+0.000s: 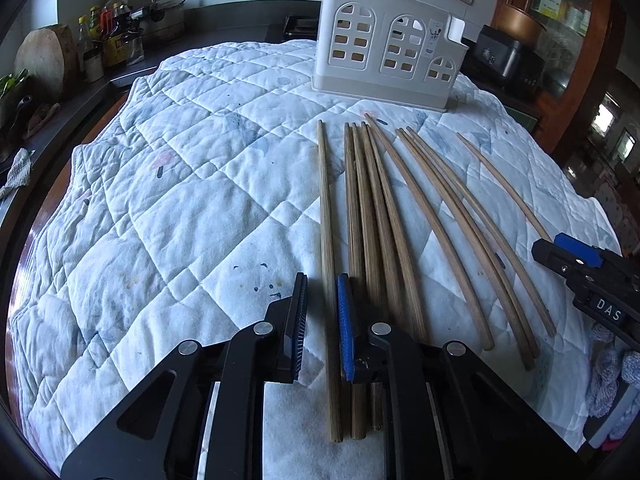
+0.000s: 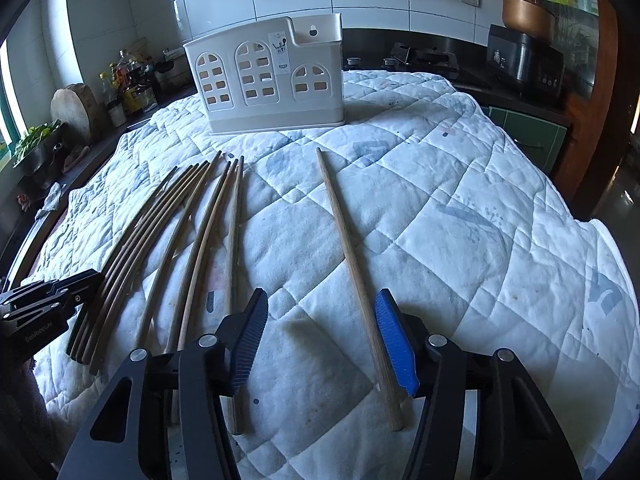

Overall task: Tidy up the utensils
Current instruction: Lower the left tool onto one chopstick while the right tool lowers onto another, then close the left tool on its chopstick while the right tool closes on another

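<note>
Wooden chopsticks [image 1: 376,216] lie side by side before an upright white holder [image 1: 386,46]

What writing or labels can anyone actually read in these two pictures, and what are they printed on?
"DAS": on the right gripper, seen from the left wrist.
"GenRobot.AI", small and uncertain: on the left gripper, seen from the right wrist.
Sticker on the white utensil holder: too small to read.
Bottle labels at the back: blurred.

Both wrist cams low, close, facing holder [image 1: 386,46] across quilt [image 1: 180,184]; share chopsticks [image 2: 168,240].
</note>
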`<state>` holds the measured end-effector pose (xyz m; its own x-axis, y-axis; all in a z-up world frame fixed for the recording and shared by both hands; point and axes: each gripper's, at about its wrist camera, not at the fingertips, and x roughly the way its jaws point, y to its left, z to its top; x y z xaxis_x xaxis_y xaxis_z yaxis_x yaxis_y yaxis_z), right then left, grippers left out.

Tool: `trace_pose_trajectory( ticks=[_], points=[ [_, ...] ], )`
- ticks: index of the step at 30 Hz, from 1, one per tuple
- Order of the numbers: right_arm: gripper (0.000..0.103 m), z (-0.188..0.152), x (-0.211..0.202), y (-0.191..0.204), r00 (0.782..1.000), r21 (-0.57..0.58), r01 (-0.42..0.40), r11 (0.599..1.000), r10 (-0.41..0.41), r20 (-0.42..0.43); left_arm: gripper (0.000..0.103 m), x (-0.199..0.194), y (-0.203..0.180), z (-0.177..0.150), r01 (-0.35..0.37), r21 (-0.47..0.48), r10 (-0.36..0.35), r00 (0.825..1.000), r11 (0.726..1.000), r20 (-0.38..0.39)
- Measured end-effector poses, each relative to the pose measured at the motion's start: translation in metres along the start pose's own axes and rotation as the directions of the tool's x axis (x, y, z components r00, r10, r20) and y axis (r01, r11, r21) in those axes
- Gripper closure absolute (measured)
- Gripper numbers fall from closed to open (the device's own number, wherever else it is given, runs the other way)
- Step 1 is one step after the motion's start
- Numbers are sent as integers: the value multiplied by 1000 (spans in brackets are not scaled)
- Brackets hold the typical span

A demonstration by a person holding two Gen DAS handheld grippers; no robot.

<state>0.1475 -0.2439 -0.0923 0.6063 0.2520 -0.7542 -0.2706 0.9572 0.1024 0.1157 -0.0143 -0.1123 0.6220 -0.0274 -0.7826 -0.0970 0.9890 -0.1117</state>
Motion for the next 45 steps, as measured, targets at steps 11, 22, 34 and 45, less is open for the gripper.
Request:
trace_pose_trajectory(
  ticks=[11,22,34,45],
  points=[
    [68,8,11,-10,999,-14,10,1000,-10,-33,90,1,-1,0,-20,-10,20,1000,1000,13],
    [93,9,13,-11,998,-63,51,997,-54,-45,90,0,-3,-2,-21,-5,21,1000,1000,17],
    [96,6,-26,1,999,-39,34,999,-32,41,97,-11,10,4,60,-15,-59,997,998,41],
    [96,0,-37,12,1000,-47,3,999,-2,27,97,-35,23,4,148,-16,-147,988,989,56]
  ],
)
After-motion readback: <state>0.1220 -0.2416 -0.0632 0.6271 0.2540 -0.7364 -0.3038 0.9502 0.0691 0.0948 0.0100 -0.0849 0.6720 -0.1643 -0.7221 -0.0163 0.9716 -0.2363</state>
